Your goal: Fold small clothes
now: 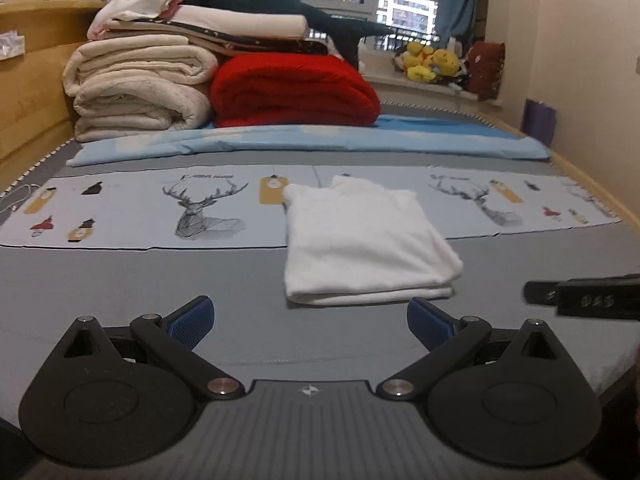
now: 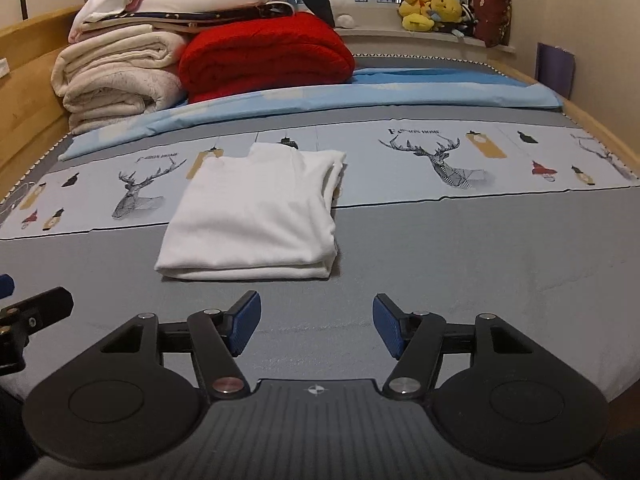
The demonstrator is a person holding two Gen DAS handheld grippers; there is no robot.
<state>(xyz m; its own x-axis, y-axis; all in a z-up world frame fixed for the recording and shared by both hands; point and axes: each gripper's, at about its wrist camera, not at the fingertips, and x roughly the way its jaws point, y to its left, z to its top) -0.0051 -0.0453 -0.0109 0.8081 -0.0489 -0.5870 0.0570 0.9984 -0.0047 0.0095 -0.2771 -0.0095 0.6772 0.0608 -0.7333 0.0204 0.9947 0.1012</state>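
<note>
Notably, legible writing is scarce: the deer-print strip (image 2: 440, 168) carries a small caption above each stag, of which only "HOME" can be made out; the white marks on the black part at the right edge of my left view are too blurred to read. My left gripper (image 1: 310, 322) stands released, its ribbed blue pads (image 1: 190, 322) wide apart, nothing between them. My right gripper (image 2: 316, 326) is likewise released and empty. The white garment (image 2: 256, 216), soft knit, lies folded into a layered rectangle on the grey bed cover (image 2: 460, 248), just beyond both grippers, its far end overlapping the printed strip. Behind it sit a plush red blanket (image 2: 264, 56) and rolled cream blankets (image 2: 116, 76).
</note>
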